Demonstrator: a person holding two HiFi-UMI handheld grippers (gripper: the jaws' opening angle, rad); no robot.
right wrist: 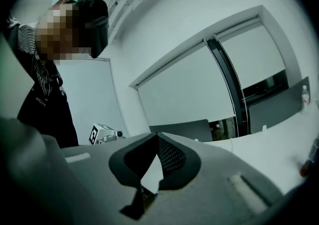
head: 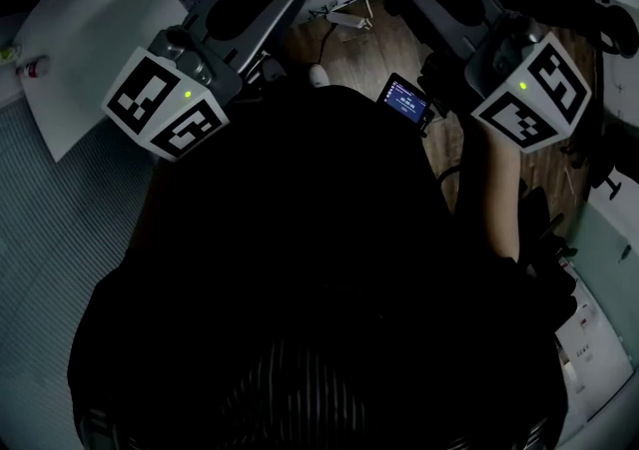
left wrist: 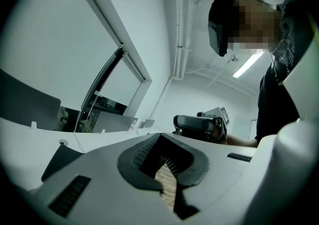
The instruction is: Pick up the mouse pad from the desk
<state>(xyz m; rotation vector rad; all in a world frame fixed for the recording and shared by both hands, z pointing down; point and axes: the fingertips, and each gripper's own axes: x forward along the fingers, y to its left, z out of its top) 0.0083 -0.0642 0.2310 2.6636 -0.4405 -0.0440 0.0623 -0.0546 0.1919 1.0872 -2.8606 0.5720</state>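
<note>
So both grippers are up off the desk (head: 85,34) and pointing roughly at each other. The left gripper (left wrist: 167,181) has its jaws pressed together with nothing in them. All you see through the little gap under the pads is a strip of wood floor (head: 334,49). Same deal with the right gripper (right wrist: 148,181): jaws closed tight and empty, just pale background showing through the notch. From the left gripper, the right one sits just past its jaws and a bit to the right, and from the right gripper the left one's marker cube shows past its jaws, off to the left. The mouse pad isn't in either gripper, and honestly I can't pick it out anywhere. The head view is really dark, and the person's black top (head: 300,268) fills the middle below both grippers. There's a small lit screen (head: 404,99) just beside the right gripper's body.
</note>
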